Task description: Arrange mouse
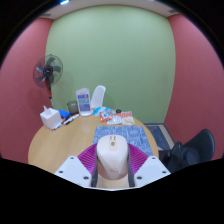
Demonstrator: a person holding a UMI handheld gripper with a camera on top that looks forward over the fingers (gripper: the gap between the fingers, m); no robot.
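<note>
My gripper [111,170] has its jaws drawn in narrow around a beige computer mouse [111,158], and I see both pink pads [88,158] pressing against its flanks, one on each side, with no gap showing. The mouse sits lengthwise between the fingers, its nose pointing away from me, a small orange scroll wheel near the front end. I cannot tell whether its underside touches the table or hangs just above it.

Just ahead of the fingers lies the round wooden table [60,148]. Beyond the fingertips, slightly to the right, a dark blue patterned mat [125,136] lies flat on the tabletop. Past the mat, a small clutter of packets and papers [117,119] sits near the table's far rim. Farther out and to the left I see a white round bowl-like item [50,118], and near it a boxy white appliance [83,100] with a white bottle [98,98] beside it; small details on these are too fine for me to read.

Off the table to the far left stands a pedestal fan [46,71]. To the right of the fingers, beside the table, is a black office chair [192,150]. Behind everything runs a green wall [110,50] flanked by red walls [18,80].
</note>
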